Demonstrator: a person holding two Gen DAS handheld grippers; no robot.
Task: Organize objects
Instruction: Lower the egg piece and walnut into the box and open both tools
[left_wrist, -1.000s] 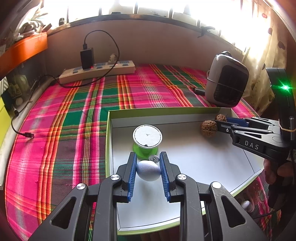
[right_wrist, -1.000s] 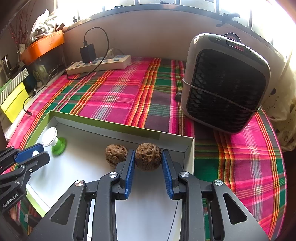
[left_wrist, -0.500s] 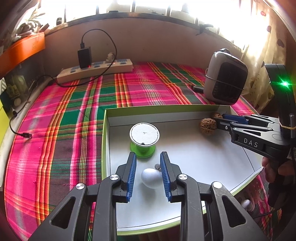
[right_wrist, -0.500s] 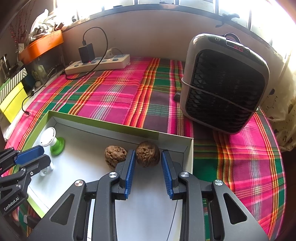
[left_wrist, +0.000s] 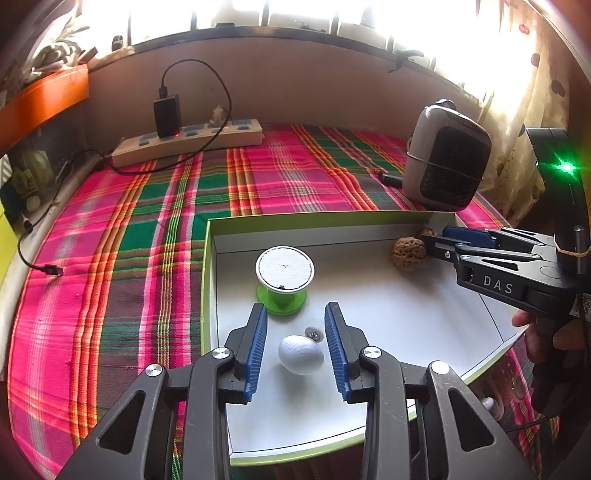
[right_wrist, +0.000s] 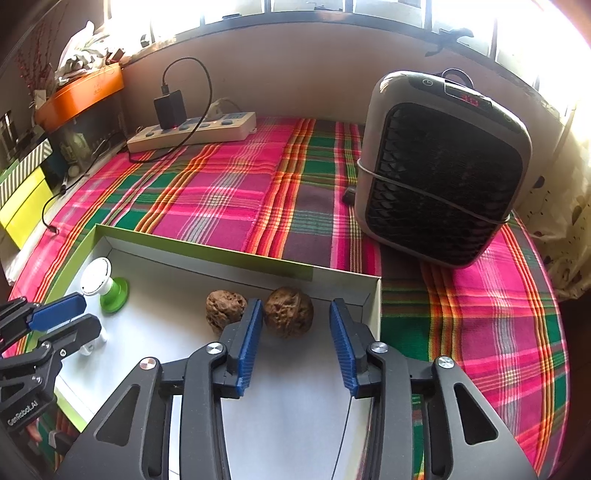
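Note:
A shallow white box with a green rim (left_wrist: 205, 258) (right_wrist: 199, 251) lies on the plaid cloth. In it a small white egg-shaped object (left_wrist: 301, 353) rests on the floor between the pads of my left gripper (left_wrist: 295, 321), whose jaws are opening and no longer touch it. A green spool with a white top (left_wrist: 284, 273) (right_wrist: 105, 282) stands just beyond. My right gripper (right_wrist: 296, 314) (left_wrist: 443, 240) is opening too, and a brown walnut (right_wrist: 289, 312) lies free between its pads near the box's far right corner. A second walnut (right_wrist: 223, 308) (left_wrist: 408, 254) lies just to its left.
A grey heater (right_wrist: 439, 170) (left_wrist: 447, 166) stands on the cloth behind the box's right corner. A power strip with a black charger (left_wrist: 188, 142) (right_wrist: 192, 129) runs along the back wall, its cable trailing left. An orange shelf (right_wrist: 79, 96) sits far left. A hand (left_wrist: 546, 332) holds the right gripper.
Both grippers opened: the left let go of the white egg-shaped object, which now rests on the box floor, and the right released the walnut. Neither hand shifted noticeably.

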